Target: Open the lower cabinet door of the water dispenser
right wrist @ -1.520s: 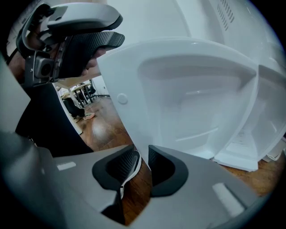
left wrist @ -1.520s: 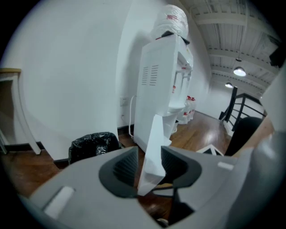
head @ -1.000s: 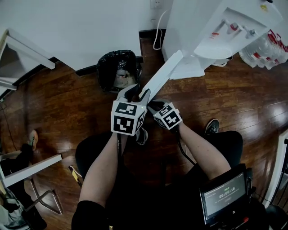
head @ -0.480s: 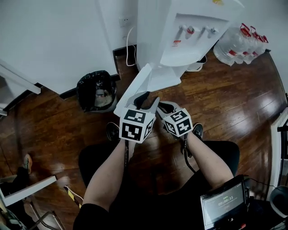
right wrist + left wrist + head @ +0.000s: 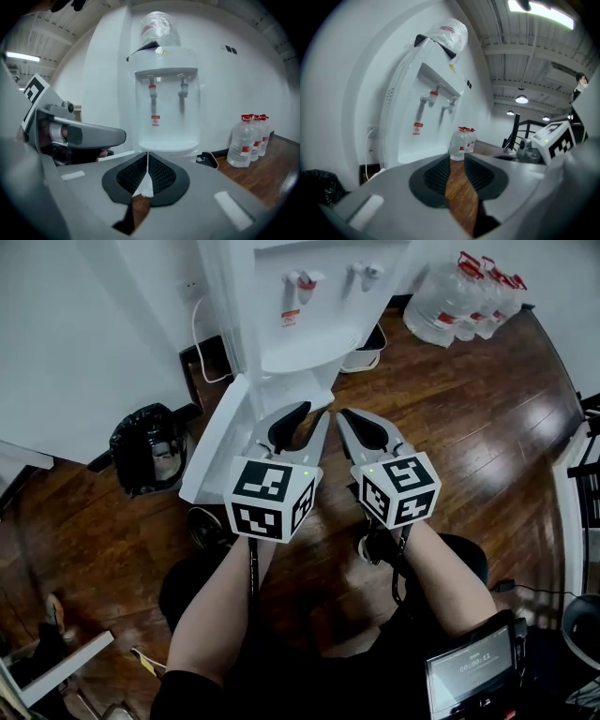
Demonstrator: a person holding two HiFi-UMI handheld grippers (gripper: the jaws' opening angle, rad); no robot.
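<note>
The white water dispenser (image 5: pixel 300 296) stands at the top of the head view, its taps facing me. Its lower cabinet door (image 5: pixel 214 442) hangs open, swung out to the left. My left gripper (image 5: pixel 314 413) hovers just right of the door's free edge, not touching it, and is open by a narrow gap (image 5: pixel 457 164) with only floor showing through. My right gripper (image 5: pixel 345 418) floats beside it in front of the cabinet opening. Its jaws are closing and the pads meet (image 5: pixel 147 161) with nothing between them. Both gripper views look level at the dispenser (image 5: pixel 166 93).
A black-lined bin (image 5: pixel 145 446) stands left of the door by the wall. Several water bottles (image 5: pixel 464 296) sit right of the dispenser, with a dark tray (image 5: pixel 366 348) on the floor between. A cord (image 5: pixel 197 334) hangs on the wall. My legs and shoes (image 5: pixel 206 526) are below.
Both grippers rose and drew away from the door's edge, which the left one was at a second ago. The door stays swung open. The view tilted up toward the dispenser.
</note>
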